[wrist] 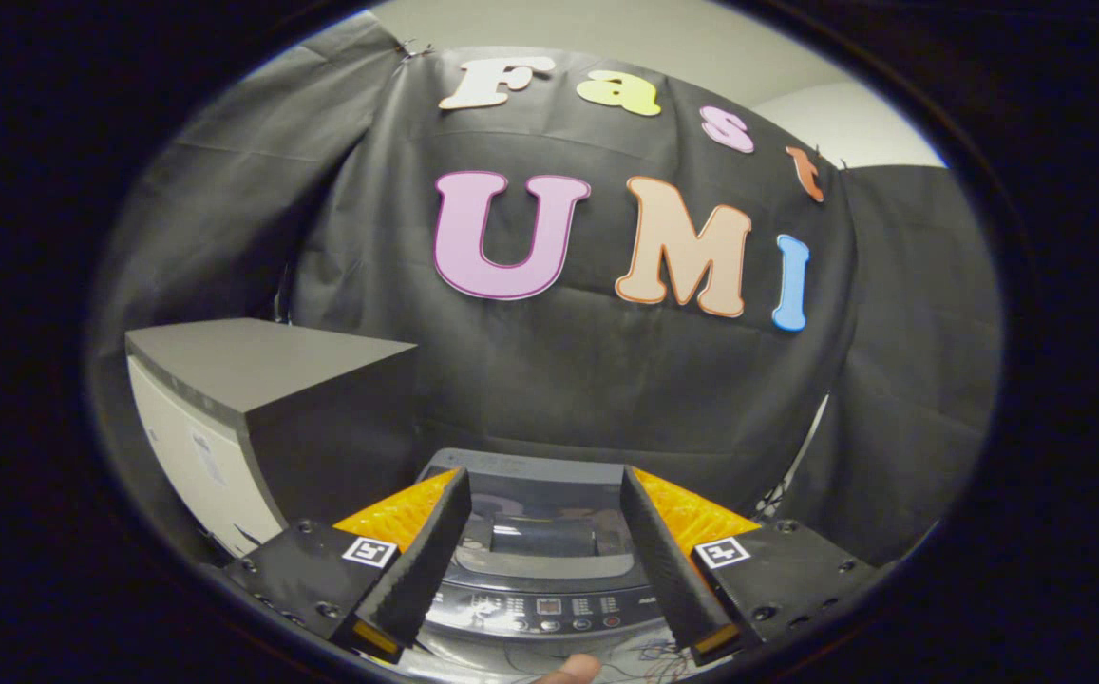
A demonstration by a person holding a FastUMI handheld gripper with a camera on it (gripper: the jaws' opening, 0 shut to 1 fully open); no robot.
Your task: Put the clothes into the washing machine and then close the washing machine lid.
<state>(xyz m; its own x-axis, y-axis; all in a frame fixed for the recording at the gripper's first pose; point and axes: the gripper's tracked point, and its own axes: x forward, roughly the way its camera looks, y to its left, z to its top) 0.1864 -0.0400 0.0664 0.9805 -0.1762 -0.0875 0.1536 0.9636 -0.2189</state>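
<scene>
Washing machine (541,546) lid down; tool (546,494) wide open, empty.

Black cloth (606,380) is hanging across the booth as its wall, creasing in soft folds. A grey-topped cabinet (255,370) is standing against it on one side (its front is paler). Pale wall (843,119) is showing above the cloth.
</scene>
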